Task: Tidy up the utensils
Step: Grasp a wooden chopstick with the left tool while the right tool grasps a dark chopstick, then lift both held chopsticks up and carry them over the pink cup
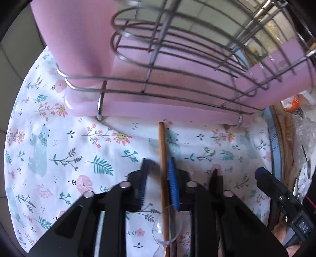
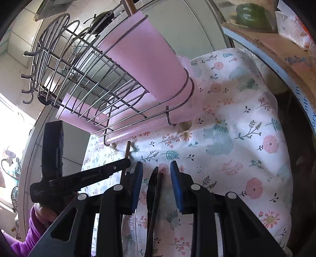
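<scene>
Home kitchen. Wire dish rack (image 2: 83, 83) with pink drip tray (image 1: 177, 112) and pink utensil cup (image 2: 146, 65) on a table under a floral cloth (image 2: 237, 138). Tiled wall (image 2: 23, 25) behind; dark pan (image 2: 102, 18) hangs beyond.

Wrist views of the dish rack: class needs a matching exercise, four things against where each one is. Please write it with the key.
Things
1. brown wooden stick
2. black serrated knife
3. pink plastic cup
4. white floral cloth

Places
A. held in the end loops of the silver wire rack
B. between the blue fingers of the left gripper
C. spread under the rack
D. between the blue fingers of the right gripper

Pairs: 1-B, 2-D, 3-A, 4-C
</scene>
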A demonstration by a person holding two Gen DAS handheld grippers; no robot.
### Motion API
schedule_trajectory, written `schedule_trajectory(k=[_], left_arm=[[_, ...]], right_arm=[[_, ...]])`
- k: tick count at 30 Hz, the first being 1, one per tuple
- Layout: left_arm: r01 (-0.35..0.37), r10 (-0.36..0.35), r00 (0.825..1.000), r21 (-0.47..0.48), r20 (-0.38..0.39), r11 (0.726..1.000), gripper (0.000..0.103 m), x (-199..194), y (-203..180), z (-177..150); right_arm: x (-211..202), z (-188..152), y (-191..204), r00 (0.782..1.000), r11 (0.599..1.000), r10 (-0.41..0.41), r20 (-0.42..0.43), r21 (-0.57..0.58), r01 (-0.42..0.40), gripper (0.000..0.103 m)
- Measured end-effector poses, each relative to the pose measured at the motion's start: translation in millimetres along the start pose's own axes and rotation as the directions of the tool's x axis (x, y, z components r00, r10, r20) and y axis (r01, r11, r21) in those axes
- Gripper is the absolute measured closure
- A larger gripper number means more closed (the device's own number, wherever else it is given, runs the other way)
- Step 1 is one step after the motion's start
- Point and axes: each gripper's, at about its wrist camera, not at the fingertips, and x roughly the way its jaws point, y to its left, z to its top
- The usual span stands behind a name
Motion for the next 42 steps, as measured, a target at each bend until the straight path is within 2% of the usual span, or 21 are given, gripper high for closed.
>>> schedule_trajectory(k=[1, 2, 6, 14, 20, 26, 33, 36, 38, 39, 40, 42], left_arm=[[0.005, -0.005, 1.0, -0.003, 0.002, 1.0, 0.089, 0.9, 0.1, 0.5], [0.011, -0.011, 1.0, -0.005, 0.003, 1.0, 0.096, 1.1, 0.6, 1.7], [0.041, -0.041, 0.999, -0.029, 0.013, 0.999, 0.096, -1.5, 6.7, 3.0], [0.115, -0.11, 0.989, -0.049, 0.097, 0.992, 0.097, -33.2, 26.0, -7.1], [0.173, -0.167, 0.971, -0.02, 0.168, 0.985, 0.097, -59.7, 32.1, -11.7], [0.227, -0.222, 0.95, 0.004, 0.221, 0.974, 0.097, -86.7, 32.6, -16.7], [0.248, -0.247, 0.925, 0.032, 0.289, 0.968, 0.097, -122.0, 50.3, -29.8], [0.255, -0.252, 0.918, 0.032, 0.305, 0.966, 0.097, -130.1, 50.8, -30.6], [0.257, -0.254, 0.915, 0.031, 0.315, 0.966, 0.097, -136.0, 53.4, -31.3], [0.259, -0.255, 0.913, 0.029, 0.319, 0.965, 0.097, -138.7, 55.9, -32.2], [0.26, -0.255, 0.912, 0.028, 0.321, 0.965, 0.097, -139.2, 57.3, -32.2], [0.26, -0.253, 0.911, 0.024, 0.325, 0.965, 0.097, -138.4, 57.2, -32.6]], right_arm=[[0.4, -0.1, -0.4, 1.0, 1.0, 0.001, -0.003, 0.001, -0.001, 0.075], [0.8, -0.4, -1.3, 1.0, 1.0, 0.003, -0.006, 0.003, -0.003, 0.075], [3.5, -0.1, -2.5, 1.0, 1.0, 0.013, -0.022, 0.016, -0.013, 0.075], [14.6, -3.9, -4.9, 0.997, 0.999, 0.018, -0.073, 0.036, -0.015, 0.075], [32.5, -9.0, -3.3, 0.991, 0.999, 0.01, -0.132, 0.047, -0.004, 0.074], [46.6, -10.1, -1.3, 0.989, 0.999, -0.031, -0.148, 0.039, 0.037, 0.074], [53.7, -11.8, -3.8, 0.988, 0.997, -0.042, -0.147, 0.051, 0.05, 0.074], [57.8, -12.5, 0.8, 0.986, 0.998, -0.065, -0.154, 0.009, 0.067, 0.074], [57.0, -12.4, 3.2, 0.986, 0.997, -0.075, -0.151, -0.01, 0.075, 0.078], [59.2, -12.4, 4.4, 0.985, 0.996, -0.085, -0.15, -0.019, 0.083, 0.087], [62.0, -13.2, 5.1, 0.984, 0.996, -0.088, -0.153, -0.02, 0.086, 0.092], [64.2, -13.7, 2.3, 0.985, 0.997, -0.072, -0.158, -0.001, 0.072, 0.095]])
